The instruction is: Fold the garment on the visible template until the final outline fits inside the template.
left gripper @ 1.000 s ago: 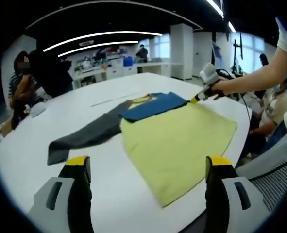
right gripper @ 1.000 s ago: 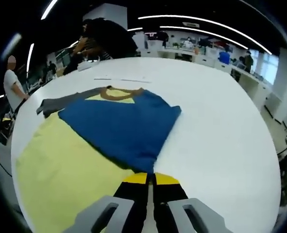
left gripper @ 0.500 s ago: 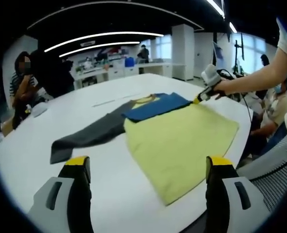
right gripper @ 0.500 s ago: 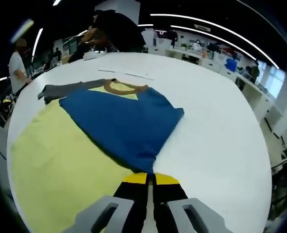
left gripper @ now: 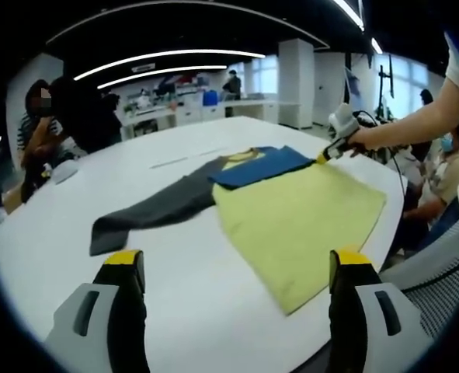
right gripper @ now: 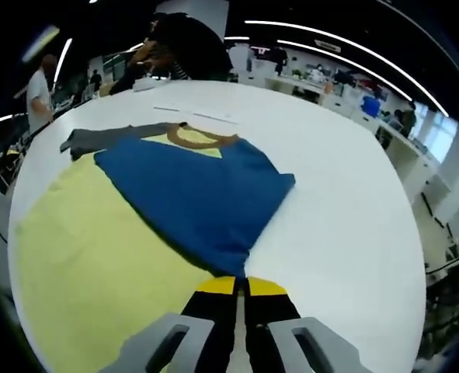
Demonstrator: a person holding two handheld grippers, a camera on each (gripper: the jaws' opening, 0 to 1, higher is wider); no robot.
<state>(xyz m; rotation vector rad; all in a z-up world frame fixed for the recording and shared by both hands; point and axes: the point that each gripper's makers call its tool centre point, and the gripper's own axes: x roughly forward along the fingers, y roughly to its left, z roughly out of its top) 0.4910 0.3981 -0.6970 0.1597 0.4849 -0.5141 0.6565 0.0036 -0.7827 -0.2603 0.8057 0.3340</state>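
Observation:
A garment lies flat on the white table [left gripper: 50,256]. Its yellow body [left gripper: 299,217] faces me, a blue sleeve [left gripper: 256,165] is folded across the chest, and a grey sleeve [left gripper: 151,214] stretches out to the left. My left gripper [left gripper: 237,260] hovers open over the near table edge, with nothing between its jaws. My right gripper [left gripper: 326,155] is at the garment's far right corner. In the right gripper view that gripper [right gripper: 241,284] is shut on the tip of the blue sleeve [right gripper: 198,194], with the yellow body [right gripper: 89,249], brown collar [right gripper: 194,138] and grey sleeve [right gripper: 97,138] beyond.
Thin line marks [left gripper: 190,159] run across the table behind the garment. A person's arm [left gripper: 415,124] holds the right gripper. A mesh chair [left gripper: 439,272] stands at the table's right edge. People [left gripper: 50,124] stand by the far left side, and desks sit further back.
The left gripper view has drifted a little, so the garment sits further right in it. The right gripper stays shut on the blue sleeve tip. The garment's lay looks the same.

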